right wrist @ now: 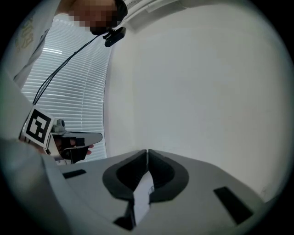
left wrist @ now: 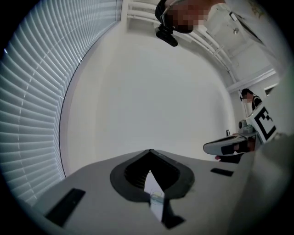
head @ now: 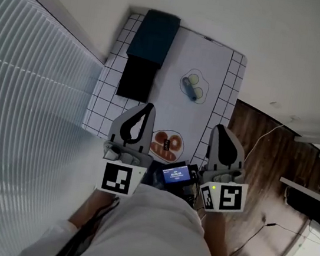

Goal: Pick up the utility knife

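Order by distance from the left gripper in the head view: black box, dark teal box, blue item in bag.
1. black box, just ahead of the left gripper
2. blue item in bag, ahead, rightward
3. dark teal box, far end

The person wears a white shirt point(head: 150, 236) with small yellowish print low on the front, and a thin black cable point(head: 90, 230) runs down it on the left. A black head camera point(right wrist: 115, 36) sits at the head, with another black lead trailing from it. The left gripper point(head: 148, 106) and right gripper point(head: 218, 127) have smooth light-grey shells, each with a teardrop-shaped dark grey lining point(left wrist: 133, 172) inside the jaws and black rectangular slots point(left wrist: 65, 206) in the shell. Each carries a white marker cube point(head: 119, 179) printed with black squares; the right cube point(head: 226, 197) shows a small green light.
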A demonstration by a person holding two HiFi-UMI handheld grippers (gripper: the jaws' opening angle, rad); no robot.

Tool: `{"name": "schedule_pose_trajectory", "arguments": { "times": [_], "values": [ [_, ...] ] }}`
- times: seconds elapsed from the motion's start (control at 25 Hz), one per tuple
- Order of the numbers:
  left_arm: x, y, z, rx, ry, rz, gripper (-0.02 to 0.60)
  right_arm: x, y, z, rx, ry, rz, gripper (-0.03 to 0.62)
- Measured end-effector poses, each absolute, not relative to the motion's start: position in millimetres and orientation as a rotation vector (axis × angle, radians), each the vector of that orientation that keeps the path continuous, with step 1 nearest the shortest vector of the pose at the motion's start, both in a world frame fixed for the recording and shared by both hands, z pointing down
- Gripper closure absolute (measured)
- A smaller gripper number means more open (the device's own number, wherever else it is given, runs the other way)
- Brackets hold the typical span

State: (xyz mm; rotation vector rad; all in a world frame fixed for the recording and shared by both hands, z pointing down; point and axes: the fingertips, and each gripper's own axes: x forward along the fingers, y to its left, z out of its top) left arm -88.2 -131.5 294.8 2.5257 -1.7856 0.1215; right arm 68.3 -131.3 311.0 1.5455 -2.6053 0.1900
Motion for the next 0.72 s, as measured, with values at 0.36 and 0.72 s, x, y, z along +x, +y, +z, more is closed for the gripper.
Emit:
{"name": "schedule_pose_trajectory", "arguments": {
  "times": [0.36, 0.72],
  "values": [
    [-91, -165, 340, 2.515, -1.731, 0.233, 0.578, 52, -158, 351, 1.464, -2.57, 0.264, 0.585],
    [-89, -186, 389, 2.467, -1.71, 0.341, 0.578, 42, -180, 394, 1.401, -2.542, 0.349, 0.572]
  ]
}}
